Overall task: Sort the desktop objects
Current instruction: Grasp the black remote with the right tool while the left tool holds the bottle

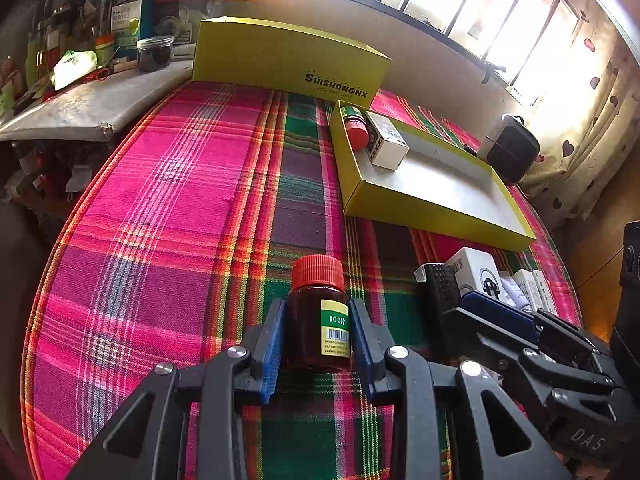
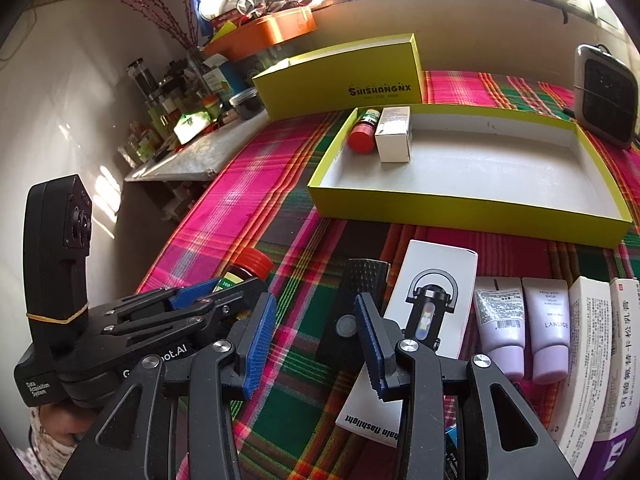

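A brown pill bottle (image 1: 308,320) with a red cap and a green-yellow label sits between the blue pads of my left gripper (image 1: 317,308), which is shut on its body. The right wrist view shows the same bottle (image 2: 256,264) in the left gripper (image 2: 224,286) at lower left. My right gripper (image 2: 316,306) is open just above the plaid cloth, with a black flashlight (image 2: 360,280) lying just ahead between its fingertips. The yellow tray (image 2: 460,204) lies further back. It holds a red-capped bottle (image 2: 362,136) and a white box (image 2: 394,136) in its far left corner.
The tray's yellow lid (image 2: 340,76) stands upright behind it. To my right lie a white flashlight box (image 2: 436,280), two lilac tubes (image 2: 524,328) and white medicine boxes (image 2: 600,352). A grey speaker (image 2: 606,96) stands at far right, a cluttered shelf (image 1: 80,104) at left.
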Demonstrator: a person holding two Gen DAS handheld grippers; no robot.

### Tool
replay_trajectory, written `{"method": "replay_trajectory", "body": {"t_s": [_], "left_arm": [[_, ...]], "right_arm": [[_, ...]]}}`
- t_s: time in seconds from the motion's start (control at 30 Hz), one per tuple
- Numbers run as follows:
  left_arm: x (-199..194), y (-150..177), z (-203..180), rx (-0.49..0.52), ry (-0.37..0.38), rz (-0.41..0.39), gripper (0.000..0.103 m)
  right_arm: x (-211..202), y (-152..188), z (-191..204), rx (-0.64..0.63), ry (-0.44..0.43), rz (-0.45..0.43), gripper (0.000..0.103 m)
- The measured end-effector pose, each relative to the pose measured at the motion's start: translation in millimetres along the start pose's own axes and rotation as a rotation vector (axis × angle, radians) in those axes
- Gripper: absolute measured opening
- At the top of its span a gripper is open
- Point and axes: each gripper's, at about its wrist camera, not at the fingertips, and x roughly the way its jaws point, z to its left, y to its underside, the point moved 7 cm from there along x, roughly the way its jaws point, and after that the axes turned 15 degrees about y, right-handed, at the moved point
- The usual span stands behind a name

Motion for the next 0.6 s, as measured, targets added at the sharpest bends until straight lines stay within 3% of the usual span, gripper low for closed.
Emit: {"method": "replay_trajectory", "body": {"t_s": [0.37, 0.6], "left_arm": [[0, 0, -1, 0.009, 0.005, 0.009, 0.033], [-1, 1, 0, 0.021, -0.016, 0.018, 0.036]], "right_arm": [[1, 4, -13, -0.037, 0.106, -0.005, 0.043], [6, 1, -5, -0.069, 0.129, -0.006, 0.043]]}}
